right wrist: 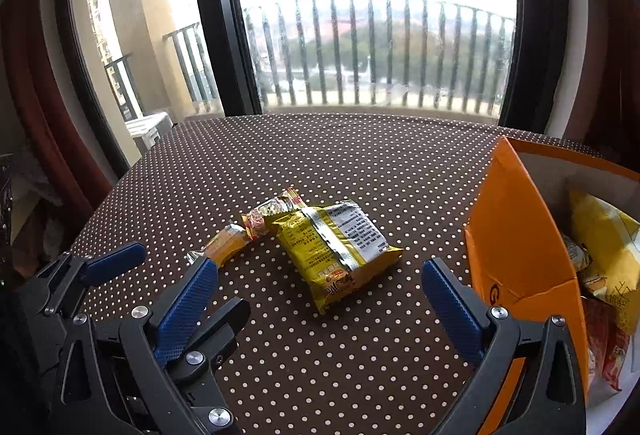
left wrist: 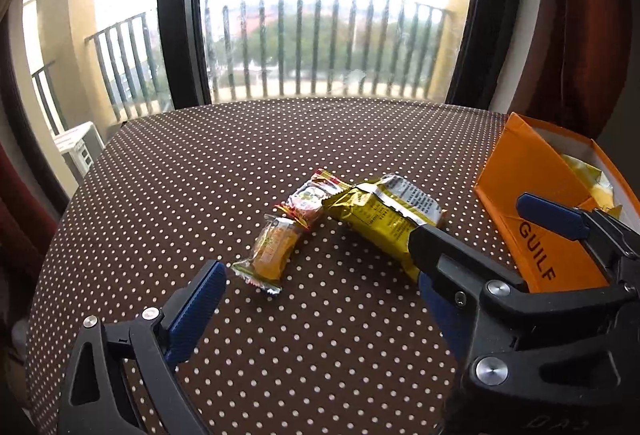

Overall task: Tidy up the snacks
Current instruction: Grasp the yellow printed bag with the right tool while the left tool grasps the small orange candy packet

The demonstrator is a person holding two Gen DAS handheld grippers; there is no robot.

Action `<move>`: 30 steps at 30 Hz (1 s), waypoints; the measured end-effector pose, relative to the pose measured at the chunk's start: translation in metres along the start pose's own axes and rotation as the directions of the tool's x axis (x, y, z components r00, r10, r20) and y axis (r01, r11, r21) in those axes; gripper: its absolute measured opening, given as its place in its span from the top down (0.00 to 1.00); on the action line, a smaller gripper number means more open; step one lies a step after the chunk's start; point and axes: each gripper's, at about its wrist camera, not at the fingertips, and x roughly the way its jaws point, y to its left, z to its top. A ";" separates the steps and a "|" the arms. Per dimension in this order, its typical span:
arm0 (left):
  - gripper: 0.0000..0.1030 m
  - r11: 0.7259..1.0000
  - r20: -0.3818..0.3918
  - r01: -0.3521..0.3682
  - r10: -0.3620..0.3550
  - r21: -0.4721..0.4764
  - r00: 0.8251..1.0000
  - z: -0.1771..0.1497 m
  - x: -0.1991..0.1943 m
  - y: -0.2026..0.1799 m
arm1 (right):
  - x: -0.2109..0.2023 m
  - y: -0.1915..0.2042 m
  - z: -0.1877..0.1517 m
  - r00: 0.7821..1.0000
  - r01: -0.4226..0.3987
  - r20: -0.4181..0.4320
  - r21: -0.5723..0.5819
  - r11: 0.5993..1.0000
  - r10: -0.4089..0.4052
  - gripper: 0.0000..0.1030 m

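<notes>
A brown polka-dot table (left wrist: 280, 139) stands before bright black-framed windows (left wrist: 320, 15), a railed balcony (right wrist: 380, 47) and red curtains (left wrist: 580, 35).

The tablecloth (right wrist: 320, 375) at centre frame is dark brown with white dots. On it lie a yellow-gold packet (right wrist: 336, 247), an orange snack (right wrist: 226, 241) and a red-and-white one (right wrist: 264, 213). The box (right wrist: 516, 235) at right is orange. Gripper pads (right wrist: 186, 307) are blue.

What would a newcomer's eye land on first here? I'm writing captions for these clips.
Probably the three snack packets clustered mid-table on the brown polka-dot tablecloth, the big gold packet largest. Next, the orange box at the right edge, already holding snacks. Both open grippers, left gripper and right gripper, frame the foreground.
</notes>
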 end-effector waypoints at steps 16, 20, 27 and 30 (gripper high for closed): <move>0.24 0.995 -0.098 -0.065 0.073 0.078 0.992 0.018 0.061 0.014 | 0.053 -0.001 0.017 0.998 0.003 -0.062 0.014 1.000 -0.002 0.00; 0.31 0.995 -0.115 -0.071 0.078 0.070 0.990 0.015 0.076 0.017 | 0.060 -0.004 0.016 0.996 0.003 -0.087 0.019 1.000 -0.001 0.00; 0.44 0.996 -0.133 -0.078 0.082 0.039 0.988 0.010 0.092 0.024 | 0.073 -0.007 0.014 0.992 0.020 -0.121 0.014 1.000 -0.018 0.00; 0.49 0.997 -0.126 -0.070 0.073 0.035 0.989 0.009 0.094 0.022 | 0.075 -0.010 0.017 0.992 0.031 -0.122 0.012 0.999 -0.029 0.00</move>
